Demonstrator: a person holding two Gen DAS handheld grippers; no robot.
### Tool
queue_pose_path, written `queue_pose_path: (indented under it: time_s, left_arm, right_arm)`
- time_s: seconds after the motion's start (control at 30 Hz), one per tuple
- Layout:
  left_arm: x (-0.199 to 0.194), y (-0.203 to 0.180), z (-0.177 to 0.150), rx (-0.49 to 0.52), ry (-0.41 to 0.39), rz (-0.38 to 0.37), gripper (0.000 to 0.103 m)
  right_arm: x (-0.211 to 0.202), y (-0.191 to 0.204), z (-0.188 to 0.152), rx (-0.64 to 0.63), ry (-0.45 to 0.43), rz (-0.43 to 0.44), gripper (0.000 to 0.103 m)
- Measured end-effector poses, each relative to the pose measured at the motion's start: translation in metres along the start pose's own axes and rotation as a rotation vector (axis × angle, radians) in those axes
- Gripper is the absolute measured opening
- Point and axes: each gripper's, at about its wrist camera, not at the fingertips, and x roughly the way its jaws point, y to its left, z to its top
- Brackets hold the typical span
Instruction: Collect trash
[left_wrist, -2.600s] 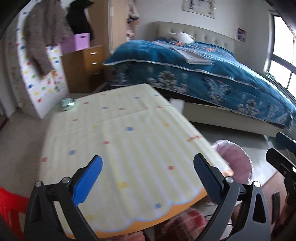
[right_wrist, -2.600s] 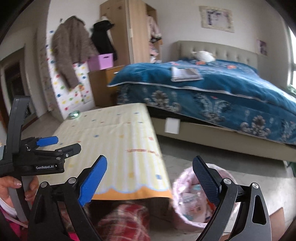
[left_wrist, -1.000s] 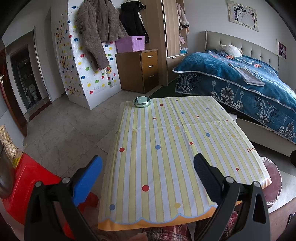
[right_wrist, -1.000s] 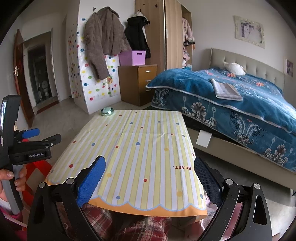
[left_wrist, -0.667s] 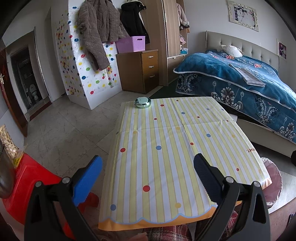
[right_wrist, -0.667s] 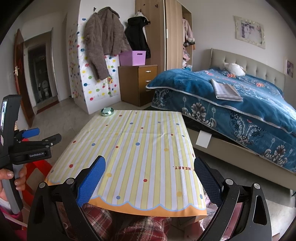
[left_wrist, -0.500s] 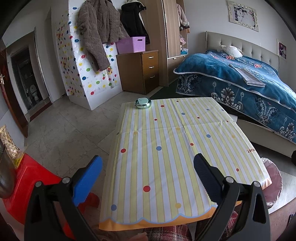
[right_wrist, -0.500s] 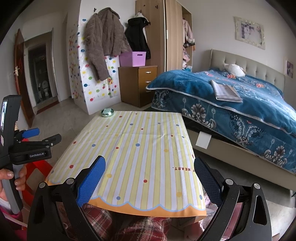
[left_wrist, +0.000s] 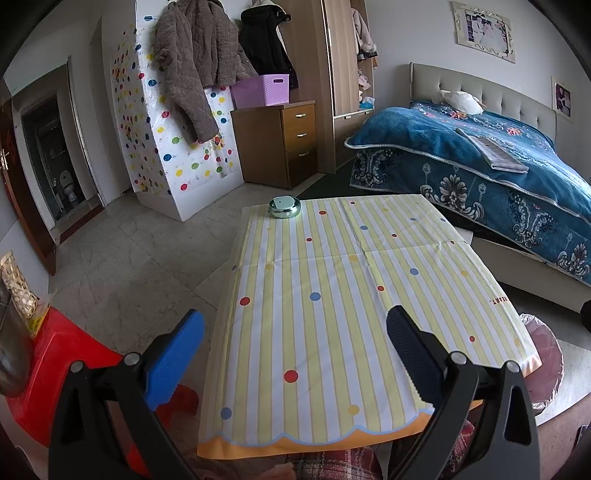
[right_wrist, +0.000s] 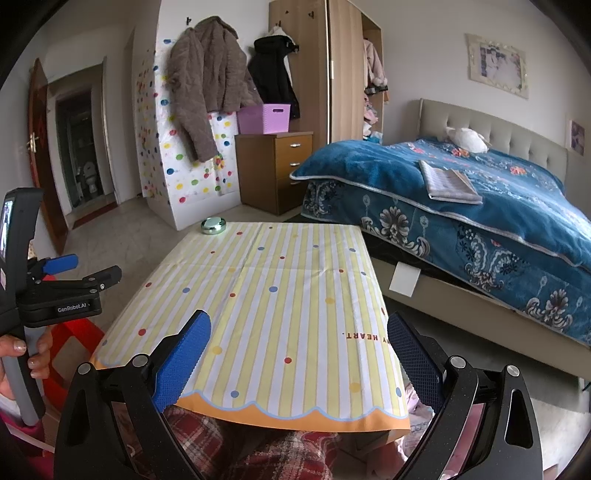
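Both the left gripper (left_wrist: 293, 345) and the right gripper (right_wrist: 297, 343) were held with jaws wide apart and empty above the near edge of the yellow-striped, polka-dotted counter (left_wrist: 332, 295). A pink-lined trash bin (left_wrist: 545, 365) was seen just beside the counter's right near corner.

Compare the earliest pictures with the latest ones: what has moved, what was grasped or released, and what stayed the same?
Both views swung left and levelled out: the pink-lined bin, earlier plainly in view, now sits at the table's right edge, mostly hidden. Nothing was grasped or let go. The left gripper and right gripper stay open and empty, and the round metal tin remains at the far corner of the striped tablecloth.
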Motion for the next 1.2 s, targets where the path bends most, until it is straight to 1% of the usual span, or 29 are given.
queue_pose_path:
  time_s: [0.7,1.2]
  left_arm:
    - [-0.0007,-0.0035,-0.0019,0.003,0.002,-0.002,0.096]
    - [0.0038,-0.0065,-0.0065,0.010,0.004,-0.017,0.096]
  right_arm:
    - [-0.0008,-0.0028,-0.0007,0.005,0.002,-0.001,0.095]
    - [0.0001,-0.0059,-0.0030,0.009,0.002,-0.004,0.095]
